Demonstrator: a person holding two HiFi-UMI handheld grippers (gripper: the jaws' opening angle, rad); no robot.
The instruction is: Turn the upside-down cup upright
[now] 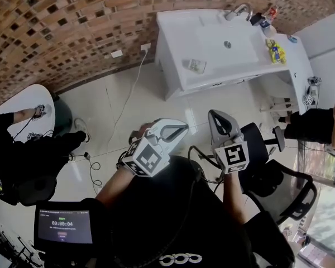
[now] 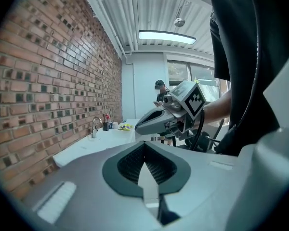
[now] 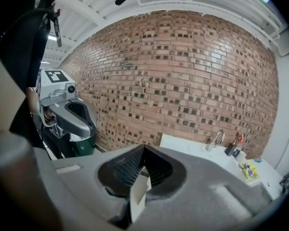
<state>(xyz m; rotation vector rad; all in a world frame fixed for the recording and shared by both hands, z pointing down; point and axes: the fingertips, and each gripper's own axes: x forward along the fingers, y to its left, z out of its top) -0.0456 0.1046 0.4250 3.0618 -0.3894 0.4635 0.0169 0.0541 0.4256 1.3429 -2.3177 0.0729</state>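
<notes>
Both grippers are held in the air in front of the person's body, well short of a white sink counter [image 1: 178, 38]. The left gripper [image 1: 181, 128] is shut and empty; its own view shows the jaws meeting at the left gripper [image 2: 144, 147]. Beside it, the right gripper [image 1: 215, 116] is also shut and empty, as the right gripper [image 3: 144, 149] shows in its own view. A small pale thing [image 1: 196, 66], possibly the cup, lies near the counter's front edge; it is too small to tell how it stands.
The counter carries a faucet [image 1: 238, 11], small bottles [image 1: 262, 18] and a yellow item [image 1: 276, 52]. A black office chair [image 1: 279, 177] stands at the right near a person [image 1: 315, 124]. Another person [image 1: 22, 149], a green bin [image 1: 61, 116] and floor cables [image 1: 92, 163] are at the left.
</notes>
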